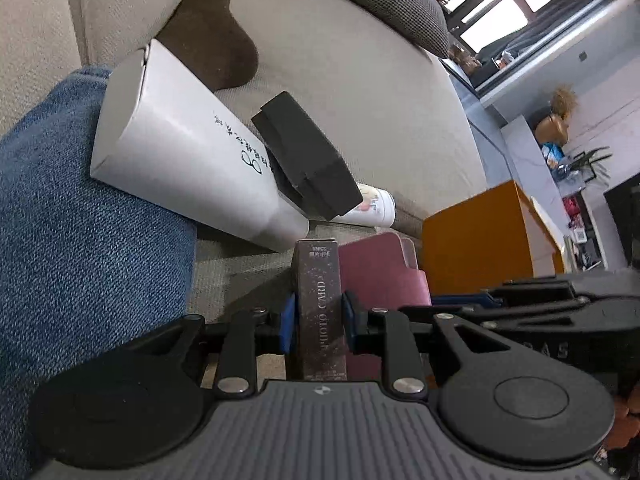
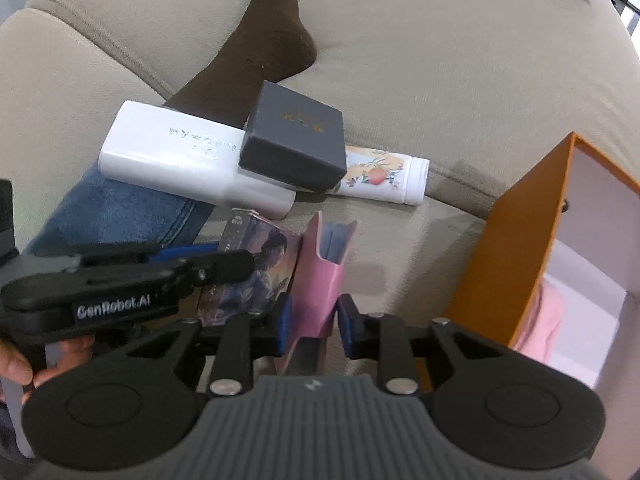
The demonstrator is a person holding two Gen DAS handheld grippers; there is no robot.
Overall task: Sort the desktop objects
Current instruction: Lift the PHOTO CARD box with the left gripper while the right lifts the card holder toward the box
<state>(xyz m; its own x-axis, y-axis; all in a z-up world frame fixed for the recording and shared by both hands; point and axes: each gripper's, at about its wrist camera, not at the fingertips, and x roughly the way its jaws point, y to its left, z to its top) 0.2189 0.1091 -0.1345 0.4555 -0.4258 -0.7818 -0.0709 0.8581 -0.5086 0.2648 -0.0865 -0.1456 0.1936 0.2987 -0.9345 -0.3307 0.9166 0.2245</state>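
Observation:
My left gripper is shut on a dark photo card box, held upright just above the beige sofa seat; the box also shows in the right wrist view. My right gripper is shut on a pink case, which appears maroon in the left wrist view. The two grippers are side by side, the left one to the left of the right one. Beyond them lie a white box, a dark grey box resting on it, and a white tube.
An open orange box with a white inside stands at the right, something pink in it. A brown sock lies on the sofa back cushion. Blue denim lies at the left under the white box.

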